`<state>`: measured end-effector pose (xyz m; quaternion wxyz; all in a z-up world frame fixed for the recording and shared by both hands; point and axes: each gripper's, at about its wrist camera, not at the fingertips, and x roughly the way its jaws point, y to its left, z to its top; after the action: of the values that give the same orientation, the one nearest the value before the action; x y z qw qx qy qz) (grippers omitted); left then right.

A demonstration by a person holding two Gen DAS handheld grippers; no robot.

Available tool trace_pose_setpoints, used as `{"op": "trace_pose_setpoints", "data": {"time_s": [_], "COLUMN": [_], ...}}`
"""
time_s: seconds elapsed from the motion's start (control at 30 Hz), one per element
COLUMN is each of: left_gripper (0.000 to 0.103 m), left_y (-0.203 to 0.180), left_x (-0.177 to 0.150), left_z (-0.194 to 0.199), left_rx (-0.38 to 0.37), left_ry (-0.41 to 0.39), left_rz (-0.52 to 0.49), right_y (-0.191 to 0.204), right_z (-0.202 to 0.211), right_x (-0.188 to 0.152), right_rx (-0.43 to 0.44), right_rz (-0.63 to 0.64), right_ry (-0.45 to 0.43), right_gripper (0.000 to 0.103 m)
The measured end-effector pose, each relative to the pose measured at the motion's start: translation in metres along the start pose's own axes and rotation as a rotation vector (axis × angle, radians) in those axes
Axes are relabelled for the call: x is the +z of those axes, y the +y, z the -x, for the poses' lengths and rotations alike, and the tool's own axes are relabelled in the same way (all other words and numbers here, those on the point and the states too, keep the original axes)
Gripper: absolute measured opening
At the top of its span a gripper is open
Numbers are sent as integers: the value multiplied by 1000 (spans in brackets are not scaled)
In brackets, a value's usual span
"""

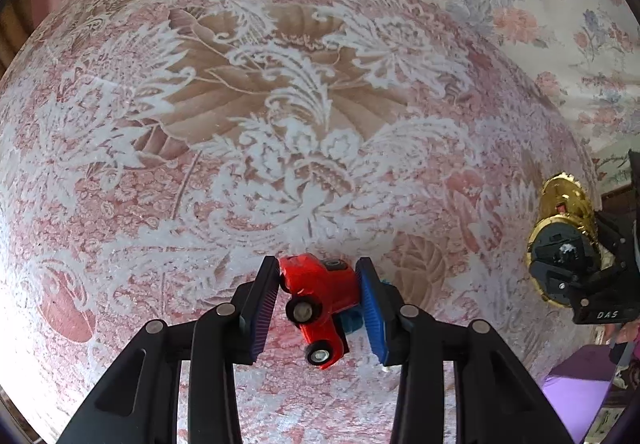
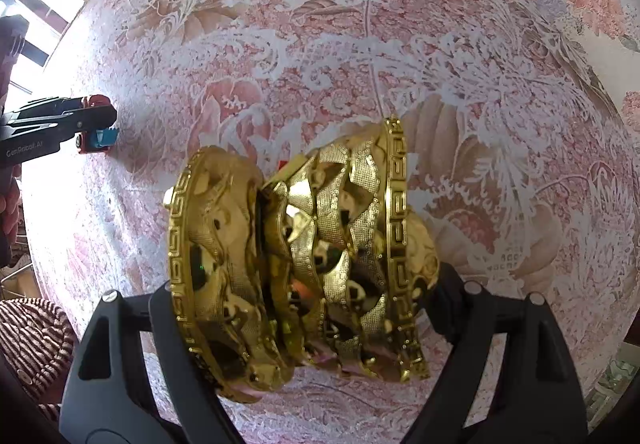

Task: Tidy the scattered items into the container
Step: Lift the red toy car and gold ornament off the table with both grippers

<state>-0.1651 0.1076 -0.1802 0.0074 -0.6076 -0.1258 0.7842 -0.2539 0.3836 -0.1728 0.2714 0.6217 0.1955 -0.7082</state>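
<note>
A round table (image 1: 280, 123) in pink-and-white floral lace fills your view. Your left gripper (image 1: 318, 284), marked "GenRobot.AI", clamps a glossy red toy car (image 1: 320, 292) near its edge. Your right gripper (image 2: 304, 284), marked "DAS", holds an ornate gold container (image 2: 304, 252).

A floral cloth (image 1: 280, 123) covers the round table.

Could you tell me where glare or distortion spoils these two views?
Left wrist view: fisheye bulges the tablecloth, whose lower-left edge is washed out; toy car sharp. Right wrist view: gold container throws bright reflections; window top left is blown out.
</note>
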Motion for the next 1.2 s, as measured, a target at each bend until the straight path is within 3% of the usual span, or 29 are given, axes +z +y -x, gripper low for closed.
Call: {"op": "trace_pose_setpoints", "data": {"time_s": [0.23,0.4,0.5,0.6,0.7,1.2], "left_gripper": [48,68,68,66,41,41], "left_y": [-10,-17,-19,-16,-8,6], "left_x": [1,6,3,-2,-10,-21], "left_z": [-7,-13,-14,-11,1,25], "left_rx": [18,22,44,60,76,22], "left_ry": [-4,12,17,11,6,-4], "left_rz": [-68,-73,-71,-65,-54,-41], "right_y": [16,17,18,19,23,28], "right_z": [-11,-11,-10,-11,-13,16], "right_x": [-7,-9,-10,-9,-10,-12], "right_rx": [0,-1,-3,-3,-3,-30], "right_rz": [-19,-17,-18,-20,-20,-31], "right_ry": [17,28,29,28,30,-2], "right_gripper": [84,84,84,84,84,84]}}
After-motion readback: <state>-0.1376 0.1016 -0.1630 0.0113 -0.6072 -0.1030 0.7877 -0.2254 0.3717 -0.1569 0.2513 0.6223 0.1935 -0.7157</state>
